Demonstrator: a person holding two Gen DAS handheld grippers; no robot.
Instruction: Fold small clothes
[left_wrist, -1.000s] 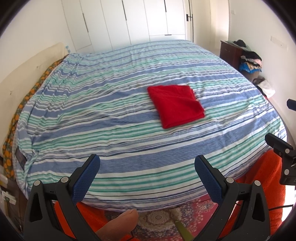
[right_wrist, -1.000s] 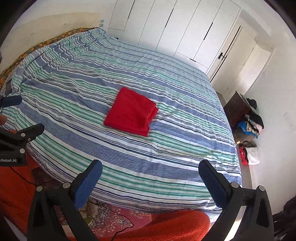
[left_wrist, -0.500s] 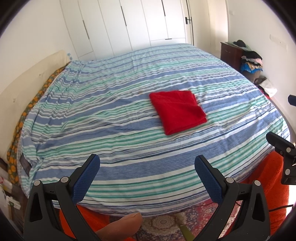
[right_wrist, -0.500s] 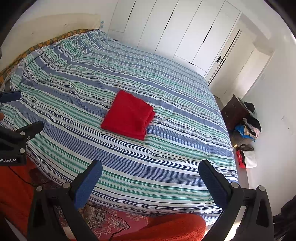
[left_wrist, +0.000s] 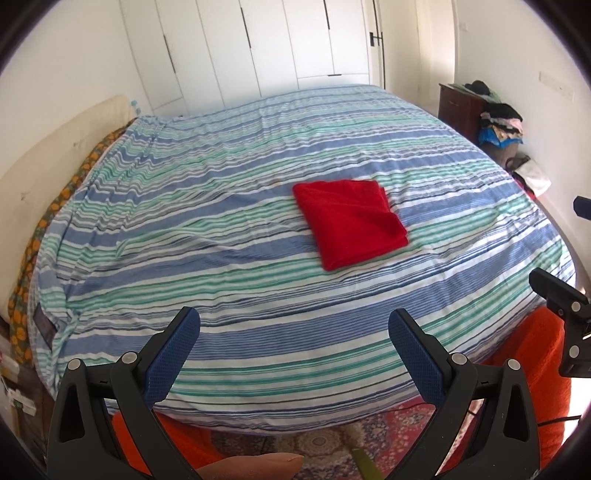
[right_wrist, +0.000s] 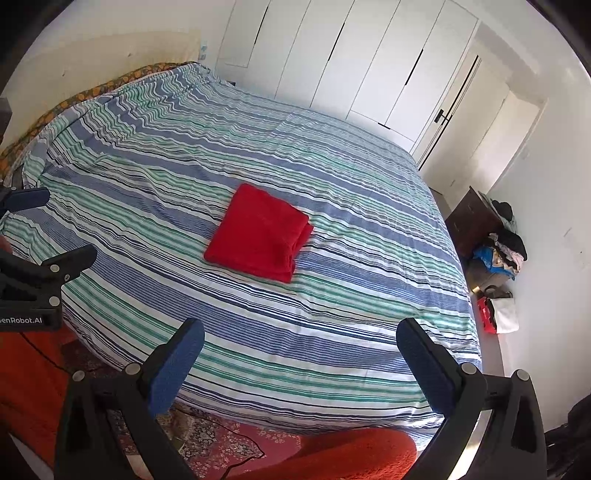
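A folded red garment (left_wrist: 351, 221) (right_wrist: 260, 233) lies flat as a neat rectangle on the striped bed (left_wrist: 207, 236) (right_wrist: 369, 295), a little right of the middle. My left gripper (left_wrist: 293, 332) hovers open over the bed's near edge, well short of the garment, nothing between its blue pads. My right gripper (right_wrist: 301, 341) is likewise open and empty at the near edge. Each gripper shows at the border of the other's view: the right gripper (left_wrist: 565, 302) at the right edge, the left gripper (right_wrist: 40, 269) at the left edge.
White wardrobe doors (left_wrist: 280, 48) stand behind the bed. A dark nightstand (right_wrist: 476, 221) with a heap of clothes (right_wrist: 502, 251) stands against the right wall. An orange cloth (right_wrist: 343, 458) and a patterned rug (left_wrist: 369, 439) lie below the near edge. A fingertip (left_wrist: 255, 467) shows at the bottom.
Both grippers have drawn back and tilted up slightly, so the bed and red garment sit a little lower and farther in view. The garment itself has not moved.
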